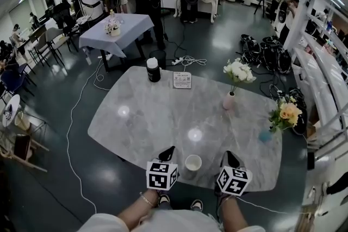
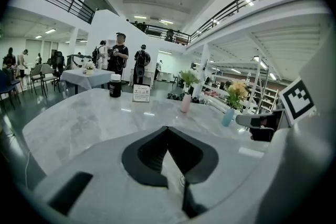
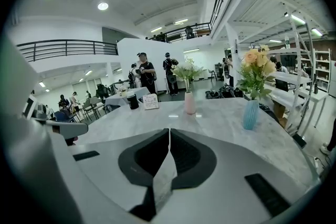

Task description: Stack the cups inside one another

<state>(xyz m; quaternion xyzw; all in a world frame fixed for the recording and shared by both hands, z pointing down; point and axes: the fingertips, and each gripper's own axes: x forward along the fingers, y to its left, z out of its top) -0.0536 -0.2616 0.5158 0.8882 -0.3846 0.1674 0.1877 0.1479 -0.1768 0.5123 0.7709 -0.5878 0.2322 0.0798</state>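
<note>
Cup (image 1: 193, 162) on table (image 1: 141, 117) btwn L gripper (image 1: 167, 152) & R gripper (image 1: 232, 158), touching neither | both jaws closed, empty

The head view looks steeply down from above the near edge of the surface (image 1: 136, 117), with the left hand-held gripper (image 1: 168, 150) and right hand-held gripper (image 1: 231, 156) at lower centre. Each gripper view sits low behind its jaws, facing across the surface. All three share the pink vase (image 1: 229, 100) and sign (image 1: 182, 80).
</note>
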